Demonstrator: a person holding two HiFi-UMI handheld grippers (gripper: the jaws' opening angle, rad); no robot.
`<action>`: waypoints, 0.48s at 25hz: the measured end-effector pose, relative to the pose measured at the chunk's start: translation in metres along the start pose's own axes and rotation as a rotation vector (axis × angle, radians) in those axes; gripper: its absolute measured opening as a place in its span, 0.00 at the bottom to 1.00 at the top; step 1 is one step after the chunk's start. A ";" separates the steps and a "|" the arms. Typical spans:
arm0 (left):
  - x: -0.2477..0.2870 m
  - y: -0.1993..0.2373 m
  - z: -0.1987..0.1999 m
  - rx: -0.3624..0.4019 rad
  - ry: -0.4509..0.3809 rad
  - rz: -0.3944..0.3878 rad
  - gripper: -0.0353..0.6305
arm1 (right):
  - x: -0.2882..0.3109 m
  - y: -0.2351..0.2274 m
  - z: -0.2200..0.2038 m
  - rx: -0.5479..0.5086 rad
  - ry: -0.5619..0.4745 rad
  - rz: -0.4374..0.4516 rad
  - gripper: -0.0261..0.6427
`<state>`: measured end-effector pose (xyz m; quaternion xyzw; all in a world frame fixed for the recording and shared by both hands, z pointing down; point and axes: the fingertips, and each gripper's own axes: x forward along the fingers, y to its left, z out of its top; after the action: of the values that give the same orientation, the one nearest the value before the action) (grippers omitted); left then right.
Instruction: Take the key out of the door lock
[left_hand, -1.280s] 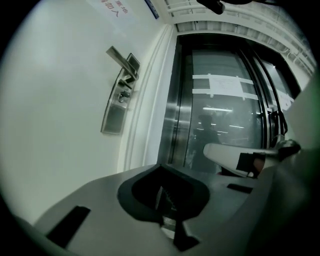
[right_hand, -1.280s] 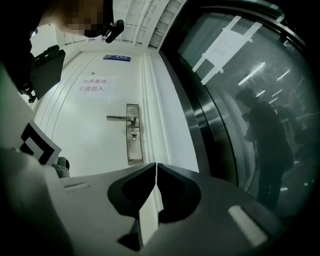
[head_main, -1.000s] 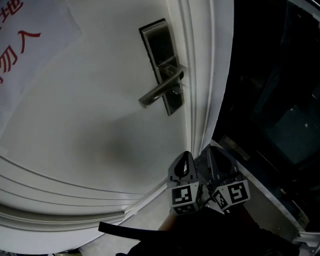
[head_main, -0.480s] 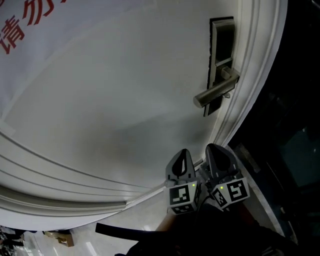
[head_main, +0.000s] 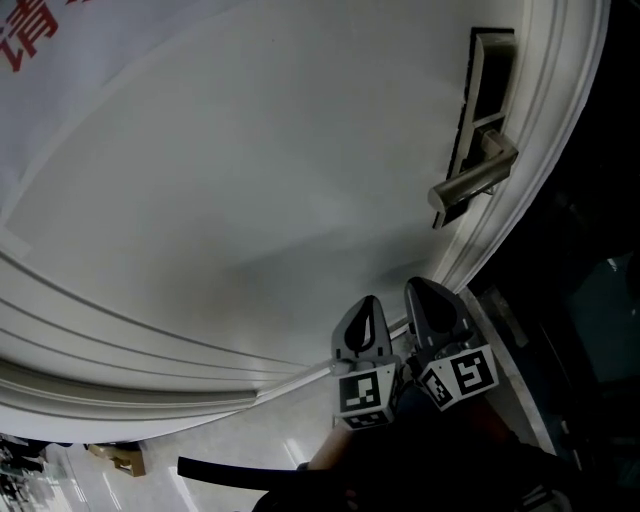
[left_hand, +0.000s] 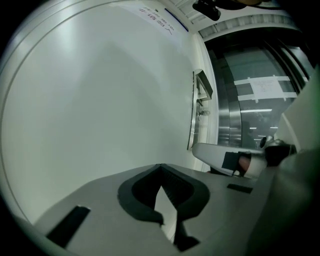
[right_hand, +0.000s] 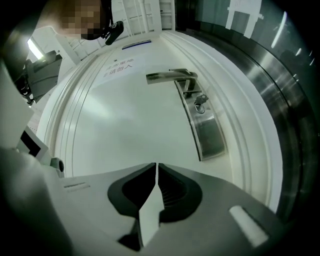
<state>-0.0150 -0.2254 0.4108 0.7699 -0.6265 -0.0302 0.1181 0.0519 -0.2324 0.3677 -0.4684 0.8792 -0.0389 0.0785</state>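
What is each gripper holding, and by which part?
Nothing: left gripper and right gripper are both shut and empty. The key sits in the door lock.

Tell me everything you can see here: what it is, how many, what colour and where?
door: one, white, fills most of the head view
paper sign: one, white with red characters, high on the door
lock plate: one, silver, near the door's edge
lever handle: one, silver, on the lock plate
key: one, small, metallic, in the lock plate beside the handle
steel frame: one, grey, beyond the door's edge
left gripper: one, grey, shut, empty, low before the door
right gripper: one, grey, shut, empty, beside the left
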 end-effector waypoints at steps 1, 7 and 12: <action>0.000 0.001 -0.001 0.000 -0.001 0.007 0.05 | 0.001 0.003 -0.001 0.002 0.006 0.017 0.04; 0.001 -0.004 0.004 -0.008 -0.002 0.046 0.05 | -0.002 0.008 0.022 -0.031 -0.005 0.130 0.07; 0.007 -0.014 0.014 -0.017 -0.026 0.056 0.05 | -0.013 -0.025 0.073 -0.262 -0.093 0.063 0.15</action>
<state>-0.0029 -0.2316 0.3946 0.7507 -0.6488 -0.0424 0.1171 0.0919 -0.2350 0.3003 -0.4482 0.8864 0.1002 0.0584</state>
